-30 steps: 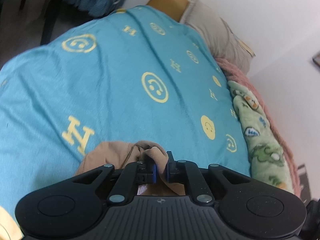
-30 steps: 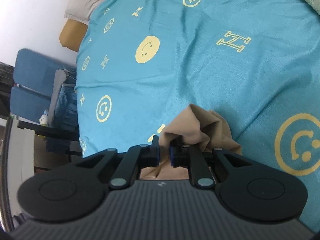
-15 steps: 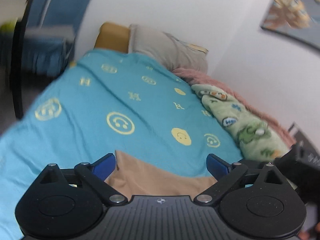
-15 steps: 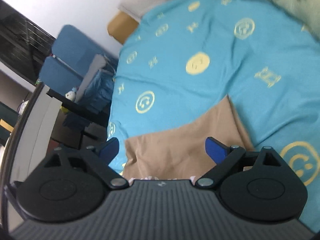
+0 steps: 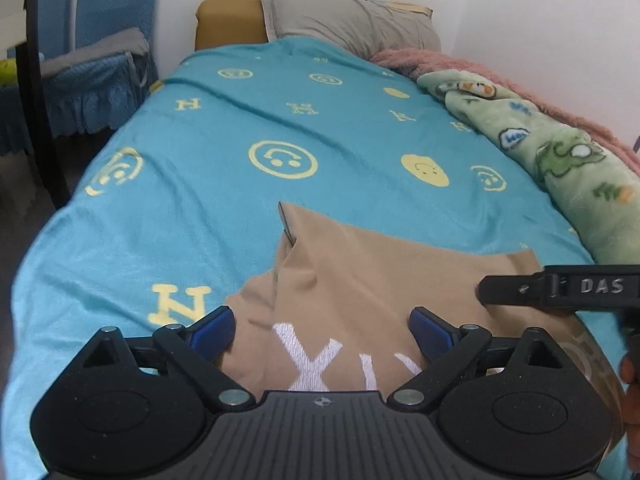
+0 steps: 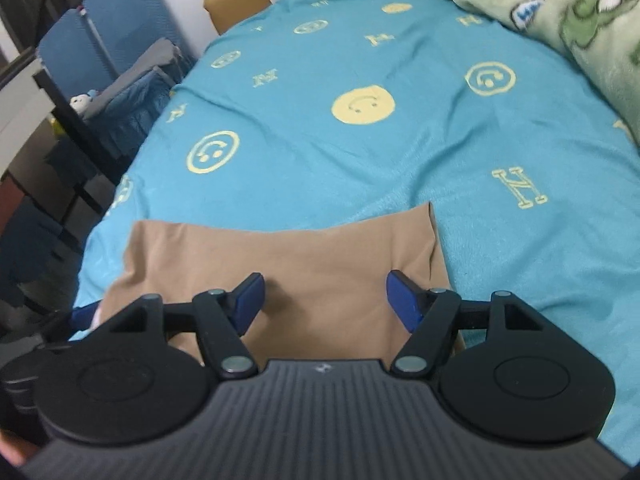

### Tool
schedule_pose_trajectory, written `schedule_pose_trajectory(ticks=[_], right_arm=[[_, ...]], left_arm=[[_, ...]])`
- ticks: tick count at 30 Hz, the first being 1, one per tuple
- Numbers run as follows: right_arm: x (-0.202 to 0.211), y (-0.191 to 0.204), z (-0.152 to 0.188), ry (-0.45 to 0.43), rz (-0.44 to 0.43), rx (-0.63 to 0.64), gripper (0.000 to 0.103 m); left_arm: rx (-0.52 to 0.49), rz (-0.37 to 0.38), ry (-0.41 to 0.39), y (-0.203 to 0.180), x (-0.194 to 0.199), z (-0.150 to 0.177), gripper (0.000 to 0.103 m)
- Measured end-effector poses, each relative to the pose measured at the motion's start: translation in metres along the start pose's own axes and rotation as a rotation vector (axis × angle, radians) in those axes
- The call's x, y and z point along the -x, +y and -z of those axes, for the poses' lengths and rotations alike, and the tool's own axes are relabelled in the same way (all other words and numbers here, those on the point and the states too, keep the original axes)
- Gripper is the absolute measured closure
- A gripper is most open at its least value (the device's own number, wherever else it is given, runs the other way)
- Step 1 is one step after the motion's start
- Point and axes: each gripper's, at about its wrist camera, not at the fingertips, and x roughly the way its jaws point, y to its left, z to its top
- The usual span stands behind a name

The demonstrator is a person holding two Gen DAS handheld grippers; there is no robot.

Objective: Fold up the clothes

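Smooth tan cloth garment (image 5: 360,276), fleecy green blanket (image 5: 560,152)

The left gripper (image 5: 322,330) had a black ribbed body, two round side discs, black linkage arms with silver screws and blue fingertip pads (image 5: 212,330). The right gripper (image 6: 324,298) matched it; its side bore white "DAS" lettering.

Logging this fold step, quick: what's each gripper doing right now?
Left gripper: open, holding nothing, above the tan garment.
Right gripper: open, holding nothing, above the same garment.
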Motion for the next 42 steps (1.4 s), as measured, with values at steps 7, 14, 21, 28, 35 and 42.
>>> schedule_pose_trajectory(ticks=[7,14,21,28,35,42], right_arm=[[0.061,-0.001,0.027,-0.004,-0.009,-0.066,0.033],[0.066,-0.003,0.056,0.076,0.047,-0.054,0.034],[0.062,-0.017,0.053,0.090,0.030,-0.148,0.033],[0.098,0.000,0.046,-0.070,0.043,-0.066,0.032],[0.110,-0.001,0.045,-0.070,-0.053,-0.123,0.029],[0.077,-0.057,0.074,0.185,-0.415,-0.752,0.014]], left_arm=[[-0.026,0.026,-0.010,-0.020,0.064,0.016,0.007],[-0.145,-0.037,0.086,-0.045,0.069,0.042,0.005],[-0.087,-0.027,0.137,-0.034,0.058,0.046,0.002],[-0.095,-0.035,0.136,-0.037,0.060,0.045,0.002],[-0.087,-0.034,0.134,-0.037,0.061,0.043,0.002],[-0.033,-0.023,0.143,-0.031,0.061,0.040,0.002]])
